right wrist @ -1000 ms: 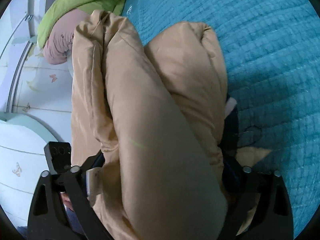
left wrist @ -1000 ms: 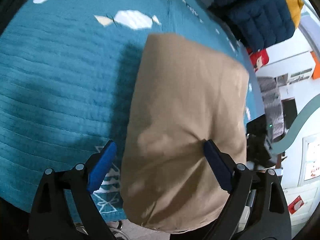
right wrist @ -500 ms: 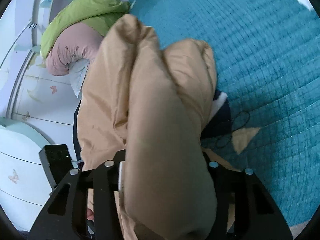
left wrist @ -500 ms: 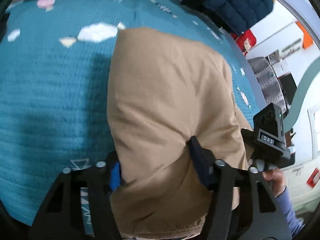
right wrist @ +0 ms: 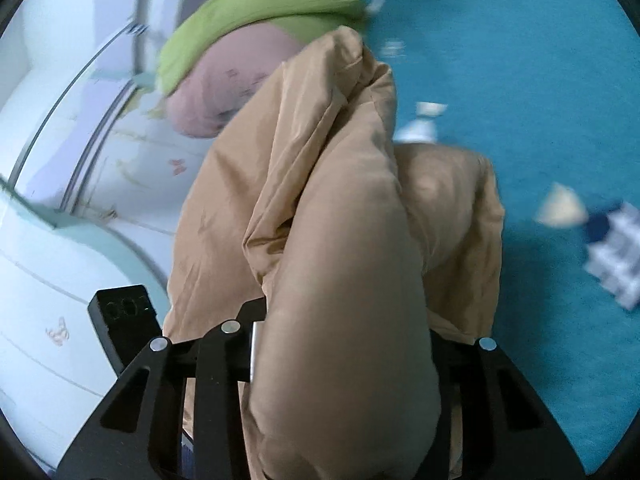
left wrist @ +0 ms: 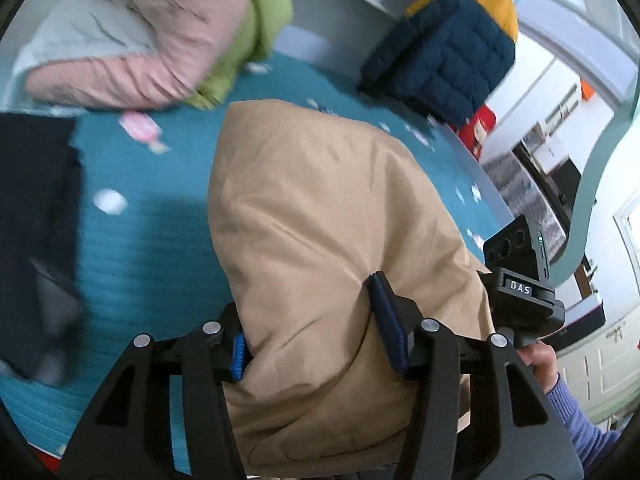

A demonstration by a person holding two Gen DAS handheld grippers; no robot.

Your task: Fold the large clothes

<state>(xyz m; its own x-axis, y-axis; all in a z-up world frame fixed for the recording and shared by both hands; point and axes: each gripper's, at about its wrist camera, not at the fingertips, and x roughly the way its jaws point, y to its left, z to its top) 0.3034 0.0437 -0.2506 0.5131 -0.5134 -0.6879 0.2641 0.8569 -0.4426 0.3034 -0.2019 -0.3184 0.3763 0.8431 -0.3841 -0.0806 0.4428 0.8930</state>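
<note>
Both of our grippers are clamped on the same tan padded jacket [left wrist: 320,216], which is bunched and lifted above the teal quilted bedspread [left wrist: 152,240]; the left gripper [left wrist: 312,332] pinches a thick fold between its blue pads [left wrist: 386,328], and the left-hand pad is mostly buried behind the fabric; at the far left of the left wrist view a dark garment [left wrist: 32,216] is blurred and cut off by the frame, so we cannot say what it is; behind it lie a pink padded jacket [left wrist: 160,32] and a green one [left wrist: 264,12], smeared by motion; to the right a navy and yellow puffer jacket [left wrist: 448,52] sits at the bed's far edge; at the right the other tool's camera block and our right hand [left wrist: 538,360] show, partly hidden by the jacket.

From the right wrist view the right gripper [right wrist: 344,364] squeezes a fat roll of the tan jacket [right wrist: 344,240]; its fingertips are completely swallowed by the fabric; the green jacket [right wrist: 256,12] and pink one [right wrist: 228,88] lie behind; a blurred blue-and-white patterned patch [right wrist: 616,252] at the right is hard to make out.
</note>
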